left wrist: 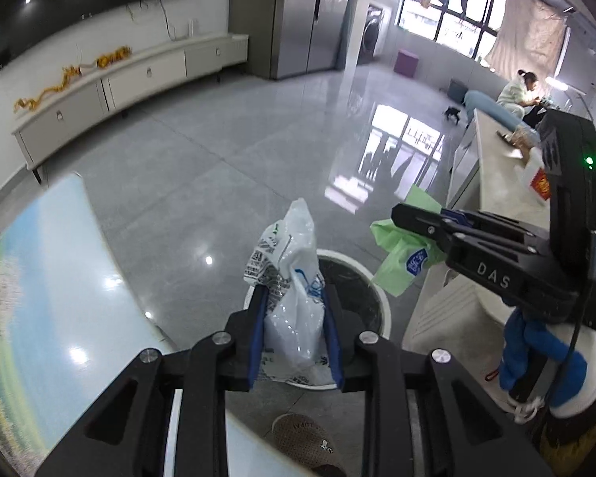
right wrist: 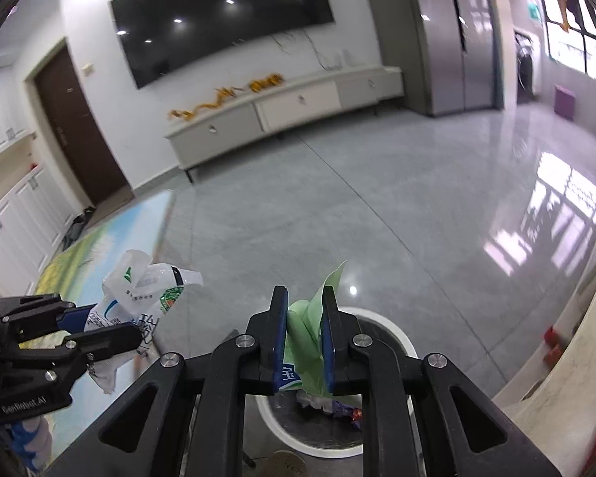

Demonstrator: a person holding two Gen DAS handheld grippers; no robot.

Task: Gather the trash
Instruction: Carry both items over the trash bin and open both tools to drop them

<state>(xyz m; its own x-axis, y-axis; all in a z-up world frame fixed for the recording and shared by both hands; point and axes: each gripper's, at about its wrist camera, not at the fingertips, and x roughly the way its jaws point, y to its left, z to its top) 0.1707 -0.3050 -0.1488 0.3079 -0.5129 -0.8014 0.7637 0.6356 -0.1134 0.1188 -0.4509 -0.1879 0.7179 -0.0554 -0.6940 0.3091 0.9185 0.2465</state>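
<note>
- Your left hand-held gripper (left wrist: 296, 306) is clamped on a white bag (left wrist: 294, 278), which hangs over the near rim of the bin (left wrist: 381, 298) on the floor (left wrist: 218, 151); much of the bag stands above the pads.
- Your right hand-held gripper (right wrist: 305, 314) is pinched on a green bag (right wrist: 306, 330), also held above the bin, slightly toward its far side.
- Both bags are light and crumpled. Let go from this height and either one may drift or unfold and settle on the rim or the floor instead of inside.
- The white bag sits over the near edge rather than the middle, so I judge it likelier to miss; bring it further over the opening first.
- Thin film can cling to the pads, so a bag may stay stuck once the jaws part and fall only as you pull away, outside the bin.
- The two tools are close together above one small opening; lowering both at once risks a knock that tips the bin.
- The bin already holds wrappers, so a puffy bag may rest on top and spill over.
</note>
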